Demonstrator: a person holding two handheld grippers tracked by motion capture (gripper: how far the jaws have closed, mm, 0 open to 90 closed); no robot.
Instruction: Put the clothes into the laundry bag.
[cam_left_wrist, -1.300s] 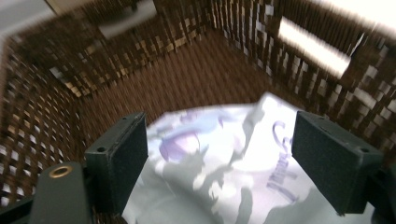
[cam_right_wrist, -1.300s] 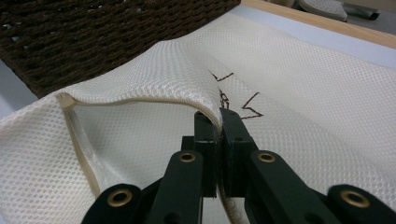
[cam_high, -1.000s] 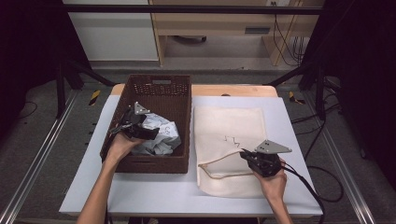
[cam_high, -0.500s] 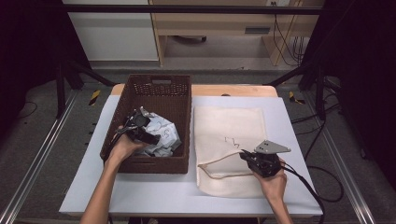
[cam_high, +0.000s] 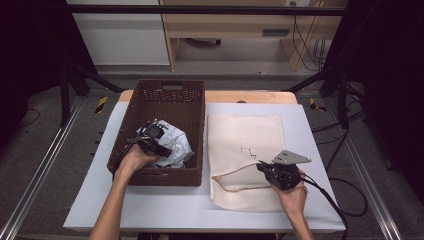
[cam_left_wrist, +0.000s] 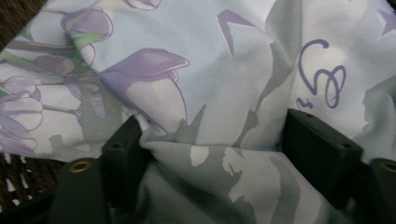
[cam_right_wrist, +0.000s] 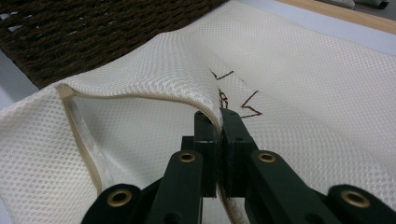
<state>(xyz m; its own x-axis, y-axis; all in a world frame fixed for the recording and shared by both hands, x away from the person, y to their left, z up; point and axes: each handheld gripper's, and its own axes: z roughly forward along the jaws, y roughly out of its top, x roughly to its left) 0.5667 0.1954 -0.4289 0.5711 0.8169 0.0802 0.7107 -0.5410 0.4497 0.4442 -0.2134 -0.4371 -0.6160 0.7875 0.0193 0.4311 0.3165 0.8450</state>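
I see a table (cam_high: 310, 210) with a white top; a strip of bare wood (cam_high: 250, 96) shows along its far edge. Two things lie directly on it. A brown woven basket (cam_high: 172, 95) stands on the left half, its long side running away from me. A cream mesh bag (cam_high: 245, 135) lies flat just right of it, the two nearly touching. The bag's near left edge is lifted off the top.

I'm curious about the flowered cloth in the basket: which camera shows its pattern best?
The left gripper view: the flowered cloth is close up, purple flowers plain. In the high view the cloth is a small pale bundle in the basket. In the right gripper view I can't make it out.
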